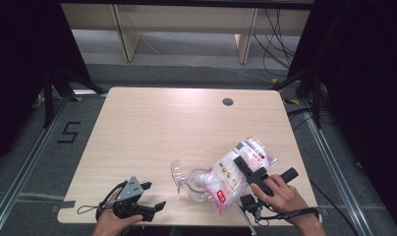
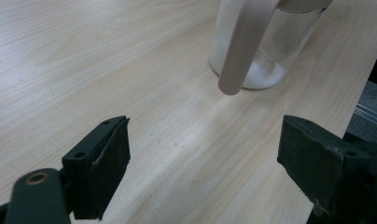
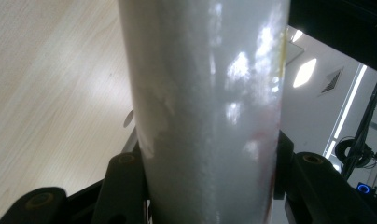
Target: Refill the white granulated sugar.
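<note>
Bag [image 1: 238, 172] of white powder tipped over the glass jar [image 1: 199, 184].
Right gripper [image 1: 250, 172] clamps the bag, seemingly pouring; left gripper [image 1: 150, 196] rests nearby, jaws apart.

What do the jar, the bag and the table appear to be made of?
Jar: clear glass or hard plastic, glossy; white powder shows through its wall.
Bag: thin glossy plastic film, printed, with bright glints.
Table: pale wood-grain top, matte, probably laminate.

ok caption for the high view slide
Right gripper tilts a bag of white powder over a glass jar.
</note>
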`<state>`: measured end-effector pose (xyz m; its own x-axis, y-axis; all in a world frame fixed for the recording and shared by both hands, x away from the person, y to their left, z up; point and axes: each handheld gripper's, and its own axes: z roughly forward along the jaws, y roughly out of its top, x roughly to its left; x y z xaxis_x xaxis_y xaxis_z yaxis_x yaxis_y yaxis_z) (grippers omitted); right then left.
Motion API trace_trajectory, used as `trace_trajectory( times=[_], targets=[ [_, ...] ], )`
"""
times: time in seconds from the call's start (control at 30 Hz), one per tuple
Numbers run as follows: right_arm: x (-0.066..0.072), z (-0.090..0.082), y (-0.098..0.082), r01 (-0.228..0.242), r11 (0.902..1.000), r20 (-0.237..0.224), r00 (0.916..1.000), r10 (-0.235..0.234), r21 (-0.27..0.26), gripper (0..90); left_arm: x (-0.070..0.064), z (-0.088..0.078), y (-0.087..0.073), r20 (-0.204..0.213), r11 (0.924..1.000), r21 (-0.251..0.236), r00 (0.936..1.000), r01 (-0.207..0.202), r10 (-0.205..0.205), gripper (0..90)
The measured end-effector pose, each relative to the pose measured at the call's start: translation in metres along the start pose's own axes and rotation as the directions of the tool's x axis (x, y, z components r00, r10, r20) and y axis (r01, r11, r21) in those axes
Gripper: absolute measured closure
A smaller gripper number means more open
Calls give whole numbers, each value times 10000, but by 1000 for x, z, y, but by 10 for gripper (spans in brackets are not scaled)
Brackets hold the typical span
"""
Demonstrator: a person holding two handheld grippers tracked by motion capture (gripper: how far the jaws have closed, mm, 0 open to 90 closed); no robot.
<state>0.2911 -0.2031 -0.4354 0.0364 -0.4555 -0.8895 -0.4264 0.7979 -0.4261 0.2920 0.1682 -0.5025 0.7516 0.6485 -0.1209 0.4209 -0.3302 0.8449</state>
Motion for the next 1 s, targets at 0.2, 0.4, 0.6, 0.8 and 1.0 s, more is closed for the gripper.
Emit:
trace_trajectory(
  times=[0.2, 0.4, 0.6, 0.8, 1.0],
  targets=[
    [0, 0, 0, 1, 10000, -28, 10000, -1, -35, 559, 0, 0, 0, -54, 10000, 77, 10000, -7, 7, 165],
    [2, 0, 1, -280, 9996, -41, 9996, 280, 3, 560, 0, 0, 0, -62, 10000, 79, 10000, -15, 15, 165],
    [2, 1, 2, -218, 9998, -68, 9997, 218, -42, 562, 1, 0, 1, -19, 9997, -52, 9998, -218, 218, 165],
    [1, 0, 1, -259, 9997, -71, 9996, 259, -29, 563, 0, -1, 0, -11, 10000, -14, 10000, -15, 15, 165],
    [0, 0, 1, -166, 9998, -78, 9998, 166, -49, 565, 0, 0, 0, -25, 10000, -34, 10000, -15, 15, 165]
  ],
)
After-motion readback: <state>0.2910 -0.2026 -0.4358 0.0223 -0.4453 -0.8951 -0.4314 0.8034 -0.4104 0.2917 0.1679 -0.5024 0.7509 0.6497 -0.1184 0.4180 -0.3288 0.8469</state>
